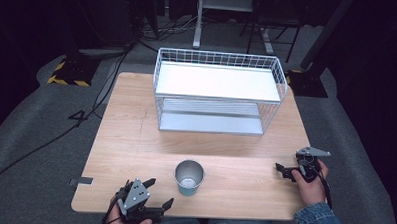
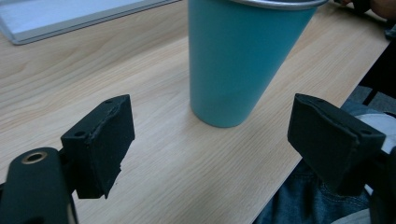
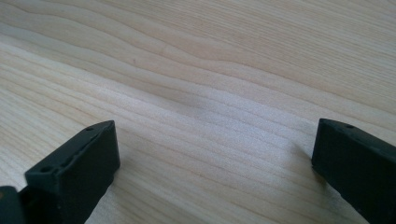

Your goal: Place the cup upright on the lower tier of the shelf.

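From above, we see the cup (image 1: 189, 177) upright near the bench (image 1: 136, 130) front edge, left gripper (image 1: 157, 194) beside it. Left gripper view: our jaws spread wide, lined up to straddle the cup (image 2: 238, 60). Right gripper view: jaws apart over bare bench, idle

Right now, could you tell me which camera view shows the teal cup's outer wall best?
The left gripper view: the cup stands upright and close, just beyond the open left tongs, its teal side plain. The high view shows the cup small, mostly its metal rim and inside. The right gripper view looks at bare table.
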`<move>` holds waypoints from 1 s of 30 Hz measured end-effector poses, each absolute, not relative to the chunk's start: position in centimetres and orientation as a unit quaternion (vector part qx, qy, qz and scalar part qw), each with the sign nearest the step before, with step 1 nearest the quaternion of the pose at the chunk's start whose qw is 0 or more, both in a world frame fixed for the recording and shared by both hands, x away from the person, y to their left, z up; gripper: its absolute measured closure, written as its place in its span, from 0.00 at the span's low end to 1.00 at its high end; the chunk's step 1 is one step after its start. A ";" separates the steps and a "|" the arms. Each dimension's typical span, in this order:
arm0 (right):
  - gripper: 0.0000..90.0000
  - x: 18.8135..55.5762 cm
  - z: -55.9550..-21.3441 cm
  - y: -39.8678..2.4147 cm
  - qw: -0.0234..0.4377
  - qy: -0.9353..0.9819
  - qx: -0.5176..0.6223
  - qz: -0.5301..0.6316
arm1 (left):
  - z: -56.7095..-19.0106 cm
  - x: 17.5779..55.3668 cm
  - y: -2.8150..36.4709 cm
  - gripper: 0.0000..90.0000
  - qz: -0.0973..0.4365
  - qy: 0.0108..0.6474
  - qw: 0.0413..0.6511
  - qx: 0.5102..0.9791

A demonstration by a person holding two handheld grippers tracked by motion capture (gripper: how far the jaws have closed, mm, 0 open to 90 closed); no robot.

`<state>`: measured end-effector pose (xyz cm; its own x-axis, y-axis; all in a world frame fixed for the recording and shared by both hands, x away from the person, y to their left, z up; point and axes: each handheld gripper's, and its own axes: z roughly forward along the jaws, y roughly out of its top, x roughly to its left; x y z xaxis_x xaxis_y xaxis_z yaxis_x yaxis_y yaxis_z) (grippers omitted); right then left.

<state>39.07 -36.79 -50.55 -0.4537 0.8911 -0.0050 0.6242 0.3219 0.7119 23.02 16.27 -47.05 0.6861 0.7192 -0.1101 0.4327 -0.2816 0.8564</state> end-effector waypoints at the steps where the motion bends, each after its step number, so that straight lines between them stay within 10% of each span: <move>1: 0.01 39.1 -50.6 -36.8 0.204 0.787 0.481 0.328 | -47.1 23.1 16.1 0.17 0.148 0.364 0.476 0.786; 30: 0.01 39.1 -50.6 -36.8 0.203 0.786 0.483 0.327 | -49.4 26.8 11.3 0.17 0.118 0.347 0.488 0.792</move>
